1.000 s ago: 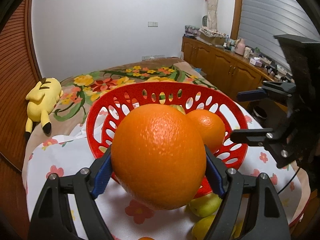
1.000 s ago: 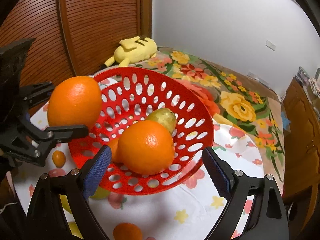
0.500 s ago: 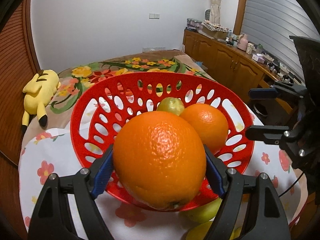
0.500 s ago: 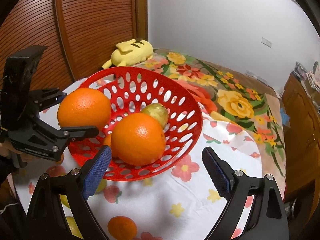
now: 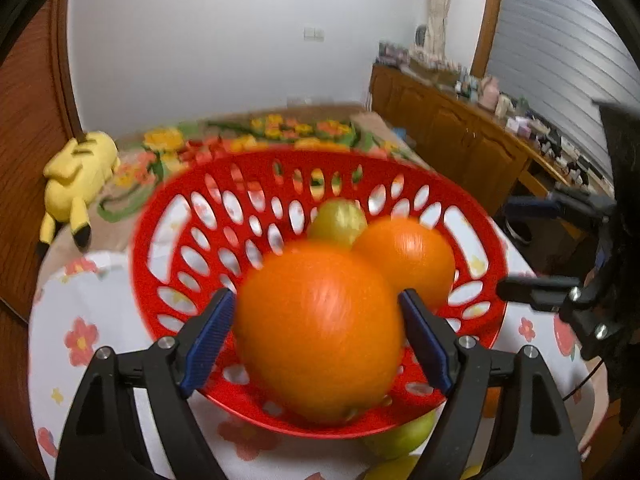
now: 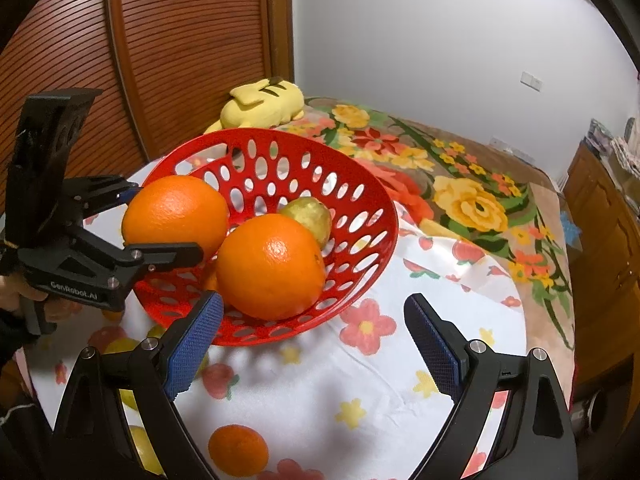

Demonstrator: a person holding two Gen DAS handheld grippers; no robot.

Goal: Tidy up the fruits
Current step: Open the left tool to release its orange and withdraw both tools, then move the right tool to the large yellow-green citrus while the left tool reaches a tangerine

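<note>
Left hand-held gripper has its blue pads closed against a large orange, held over the near rim of the red basket, likely so it can be let go beside the fruit already inside. Ahead of it in the basket sit a second orange and a greenish-yellow pear. Right hand-held gripper is spread wide and holds nothing, hovering short of the basket above the floral cloth on the counter. A small orange lies below its left finger. Left view is motion-blurred; whether the held orange touches the basket floor cannot be told. Yellowish fruits under both grippers are cut off.
</note>
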